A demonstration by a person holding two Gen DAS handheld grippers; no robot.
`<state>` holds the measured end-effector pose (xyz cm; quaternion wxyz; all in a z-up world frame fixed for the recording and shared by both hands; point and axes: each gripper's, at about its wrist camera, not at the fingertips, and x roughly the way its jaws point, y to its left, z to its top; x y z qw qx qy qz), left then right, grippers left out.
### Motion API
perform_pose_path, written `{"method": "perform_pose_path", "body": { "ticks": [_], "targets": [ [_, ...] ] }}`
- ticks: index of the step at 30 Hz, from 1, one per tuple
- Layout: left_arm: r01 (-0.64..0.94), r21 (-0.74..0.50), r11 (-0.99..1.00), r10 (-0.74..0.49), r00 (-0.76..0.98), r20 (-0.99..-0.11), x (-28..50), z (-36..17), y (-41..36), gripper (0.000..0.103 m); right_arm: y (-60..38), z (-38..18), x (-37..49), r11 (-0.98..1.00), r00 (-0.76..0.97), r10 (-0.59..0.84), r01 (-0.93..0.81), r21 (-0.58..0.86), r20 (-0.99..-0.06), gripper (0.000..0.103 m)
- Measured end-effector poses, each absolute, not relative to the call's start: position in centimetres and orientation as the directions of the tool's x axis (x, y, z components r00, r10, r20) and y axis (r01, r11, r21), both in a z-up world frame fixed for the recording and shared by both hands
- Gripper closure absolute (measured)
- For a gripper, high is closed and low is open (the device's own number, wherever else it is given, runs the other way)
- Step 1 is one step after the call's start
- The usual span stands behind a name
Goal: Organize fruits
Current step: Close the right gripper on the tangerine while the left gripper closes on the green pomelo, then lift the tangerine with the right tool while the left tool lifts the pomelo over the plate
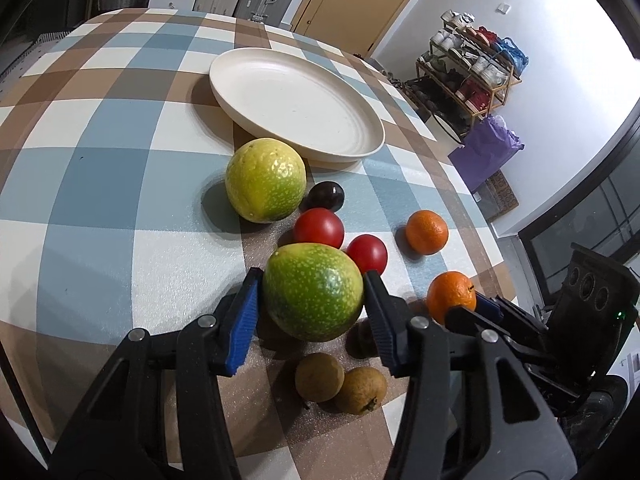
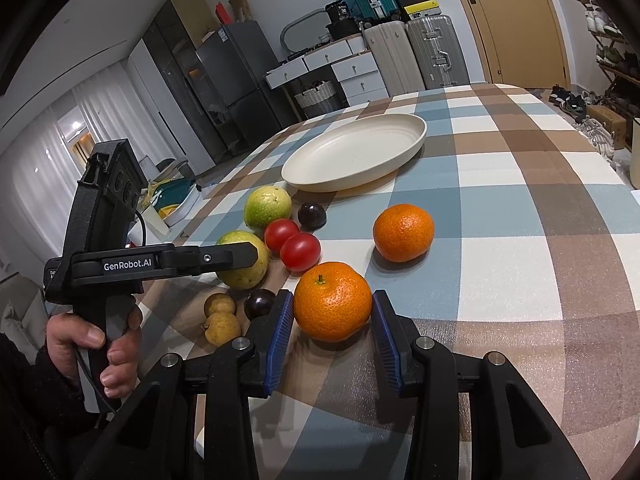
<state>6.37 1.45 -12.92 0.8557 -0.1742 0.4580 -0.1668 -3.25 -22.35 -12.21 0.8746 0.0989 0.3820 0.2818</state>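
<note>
- The left gripper [image 1: 314, 312] is clamped on a green fruit [image 1: 313, 291], a blue pad touching each side of it.
- The right gripper [image 2: 333, 330] grips a mandarin [image 2: 333, 301] that sits on the checked tablecloth [image 2: 520, 208].
- A second mandarin [image 2: 403, 232] lies beyond it, apart.
- Two tomatoes [image 1: 319, 227] touch each other, just behind the held green fruit.
- A yellow-green fruit [image 1: 265, 179] lies near the empty cream plate [image 1: 296, 102], with a dark plum [image 1: 325, 196] just beside it.
- Two brown longans [image 1: 319, 377] lie side by side under the left gripper; another plum [image 2: 259, 303] is near them.
- A hand [image 2: 96, 344] holds the left gripper's handle.
</note>
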Motion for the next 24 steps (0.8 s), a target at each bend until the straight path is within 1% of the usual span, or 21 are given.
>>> {"method": "perform_pose_path", "body": {
  "ticks": [14,24],
  "targets": [
    [0.139,-0.471,0.871,-0.464,0.548,-0.696,5.8,-12.3,2.7,0.056,-21.9,-10.8,-3.1,0.807,0.558,0.59,-0.434,0.401,-0.583,0.062],
    [0.158,-0.464,0.872,-0.462,0.583,-0.669,5.5,-9.9,3.5,0.056,-20.7,-9.4,-2.0,0.787,0.557,0.613,-0.493,0.371,-0.56,0.062]
  ]
}}
